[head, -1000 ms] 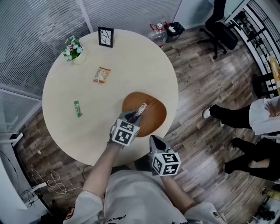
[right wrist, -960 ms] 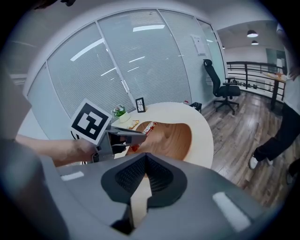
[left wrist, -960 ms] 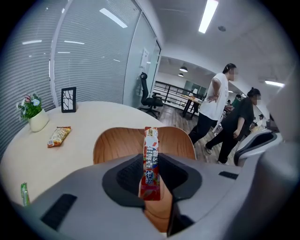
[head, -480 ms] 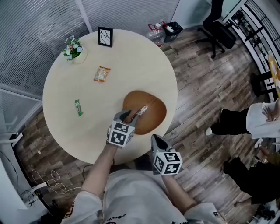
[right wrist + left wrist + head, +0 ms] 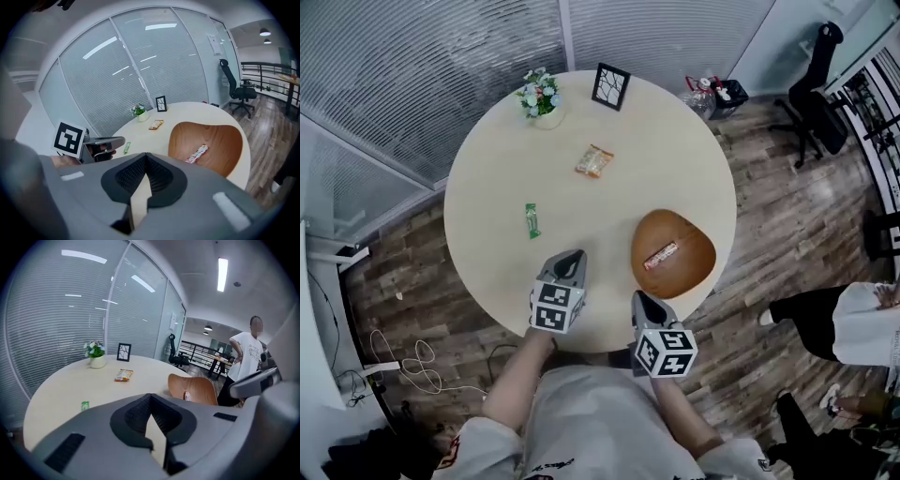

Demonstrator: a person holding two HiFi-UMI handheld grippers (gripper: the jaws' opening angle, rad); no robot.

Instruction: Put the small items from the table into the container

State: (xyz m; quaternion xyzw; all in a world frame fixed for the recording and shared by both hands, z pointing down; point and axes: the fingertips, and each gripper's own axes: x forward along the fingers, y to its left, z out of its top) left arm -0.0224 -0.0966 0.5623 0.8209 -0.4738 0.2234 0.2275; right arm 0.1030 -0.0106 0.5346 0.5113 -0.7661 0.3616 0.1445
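Note:
A brown wooden bowl (image 5: 689,267) stands on the round table's right side with a red-and-white snack bar (image 5: 661,255) lying inside it. A green packet (image 5: 532,220) and an orange snack packet (image 5: 594,161) lie on the tabletop to the left and farther back. My left gripper (image 5: 574,255) hovers over the table's near edge, left of the bowl, shut and empty. My right gripper (image 5: 639,298) is at the near edge just below the bowl, shut with nothing in it. The right gripper view shows the bowl (image 5: 220,133), the bar (image 5: 197,153) and the green packet (image 5: 127,148).
A flower pot (image 5: 541,96) and a small picture frame (image 5: 610,85) stand at the table's far edge. Glass walls with blinds run behind. An office chair (image 5: 814,56) and a person's legs (image 5: 825,319) are on the wooden floor to the right.
The left gripper let the snack bar go into the bowl, drew back left toward the table's near edge and closed. The head view swung, so the table now sits further right.

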